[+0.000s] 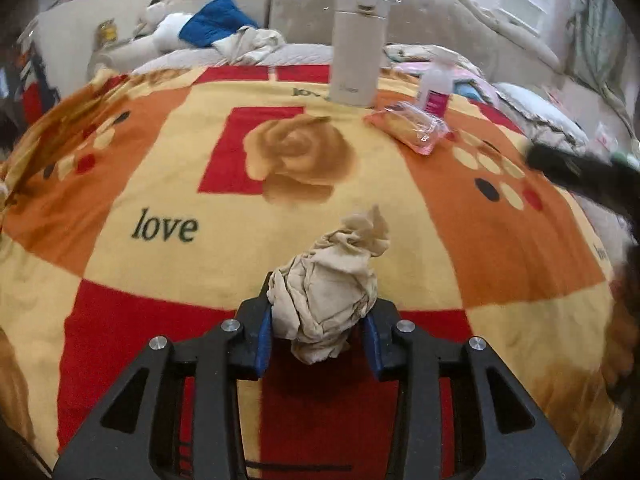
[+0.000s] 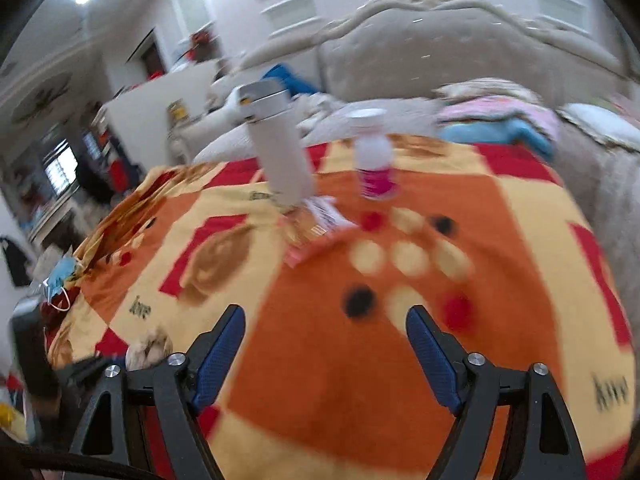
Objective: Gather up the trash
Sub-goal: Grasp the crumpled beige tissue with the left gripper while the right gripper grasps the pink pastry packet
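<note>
Left wrist view shows the left gripper (image 1: 318, 334) at the bottom centre of the frame, its blue-padded fingers (image 1: 263, 336) pinching a crumpled beige tissue wad (image 1: 328, 292) that bulges up and forward between them. Beneath lies a patterned blanket (image 1: 160, 184) in red, orange and cream blocks with rose prints and the word "love". In the upper middle of the frame a tall cream thermos bottle (image 1: 357, 46) stands upright on the blanket. Just to its right sits a small spray bottle with a pink label (image 1: 435, 86), and in front of both lies a flat snack packet in clear wrap (image 1: 412, 126), touching neither gripper. A dark, blurred shape at the right edge is the right gripper (image 1: 576, 172), seen only in part.

Right wrist view is motion-blurred. The right gripper (image 2: 326, 354) sits at the bottom of the frame with its fingers spread wide and nothing between them, above an orange patch of the blanket (image 2: 304, 344). The thermos bottle (image 2: 280, 152) appears tilted in the upper middle, the spray bottle (image 2: 374, 160) to its right, the snack packet (image 2: 316, 226) below them. At lower left, the tissue wad (image 2: 150, 348) shows beside the dark left gripper (image 2: 86, 366). A blue face mask (image 2: 60, 276) lies at the blanket's left edge.
</note>
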Available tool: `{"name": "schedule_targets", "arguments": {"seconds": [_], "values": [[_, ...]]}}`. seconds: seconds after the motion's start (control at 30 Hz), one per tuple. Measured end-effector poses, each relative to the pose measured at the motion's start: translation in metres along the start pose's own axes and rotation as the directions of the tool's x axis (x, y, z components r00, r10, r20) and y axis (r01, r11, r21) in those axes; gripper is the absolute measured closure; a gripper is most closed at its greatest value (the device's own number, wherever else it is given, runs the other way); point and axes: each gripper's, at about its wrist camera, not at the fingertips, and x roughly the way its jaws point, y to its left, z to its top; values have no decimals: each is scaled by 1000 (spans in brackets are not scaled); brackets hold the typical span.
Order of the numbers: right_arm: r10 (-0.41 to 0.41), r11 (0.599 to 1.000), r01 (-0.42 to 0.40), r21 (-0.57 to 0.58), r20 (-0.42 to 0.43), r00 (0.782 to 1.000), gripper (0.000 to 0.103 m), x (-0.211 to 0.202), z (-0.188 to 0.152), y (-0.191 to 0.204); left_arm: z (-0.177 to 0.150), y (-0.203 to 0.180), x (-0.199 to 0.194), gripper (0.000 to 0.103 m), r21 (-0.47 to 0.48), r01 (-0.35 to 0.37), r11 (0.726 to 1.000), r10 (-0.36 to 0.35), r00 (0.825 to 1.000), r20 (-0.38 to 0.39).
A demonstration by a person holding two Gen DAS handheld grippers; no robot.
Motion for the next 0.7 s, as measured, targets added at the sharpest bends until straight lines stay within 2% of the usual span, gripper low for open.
{"name": "schedule_targets", "arguments": {"seconds": [0.1,0.3,0.43,0.47,0.5,0.53,0.57,0.7], "values": [[-11,995,7,-95,-45,999,17,45,30,14,0,13,4,68,-69,26,997,-26,1000,4],[-80,975,58,-216,-97,992,17,114,62,19,-5,11,7,69,-67,39,997,-38,999,10],[-129,962,90,-256,-142,981,17,143,68,17,-8,11,8,69,-70,49,996,-48,999,10],[-143,960,98,-263,-162,976,26,149,67,17,-6,12,8,69,-69,48,996,-48,999,8],[-154,959,104,-262,-180,972,34,153,63,16,-2,13,6,69,-71,50,996,-50,999,8],[-142,964,93,-250,-183,973,37,150,61,15,0,13,5,69,-73,52,996,-52,999,8],[-125,968,83,-236,-171,977,48,143,59,14,-1,14,4,69,-74,52,996,-51,999,8],[-91,978,62,-199,-139,986,48,98,43,11,1,14,4,69,-76,51,996,-50,999,4]]}}
